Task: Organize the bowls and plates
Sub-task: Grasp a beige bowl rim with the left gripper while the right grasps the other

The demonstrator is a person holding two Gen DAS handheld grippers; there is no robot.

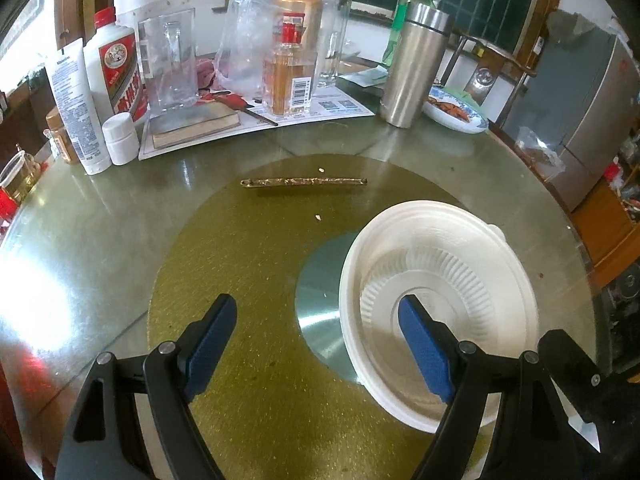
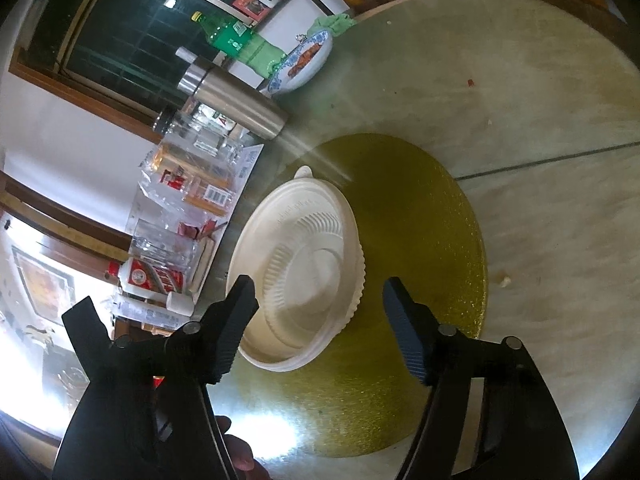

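2 grippers, left (image 1: 316,344) and right (image 2: 320,324), gape empty; close squarely on the white bowl's (image 2: 296,276) rim.

The left gripper (image 1: 316,336), black with blue pads, hangs with its jaws wide apart over a round glass worktop (image 1: 100,248) with a gold disc beneath. Its right finger (image 1: 424,348) reaches over the white ribbed plastic bowl (image 1: 440,304), which sits near the worktop's right edge; nothing is gripped. A slim gold patterned stick (image 1: 304,182) lies at the middle. Along the far edge stand a white red-capped bottle (image 1: 116,64), a clear glass mug (image 1: 170,64), a steel flask (image 1: 416,68) and a blue-patterned plate (image 1: 456,108).
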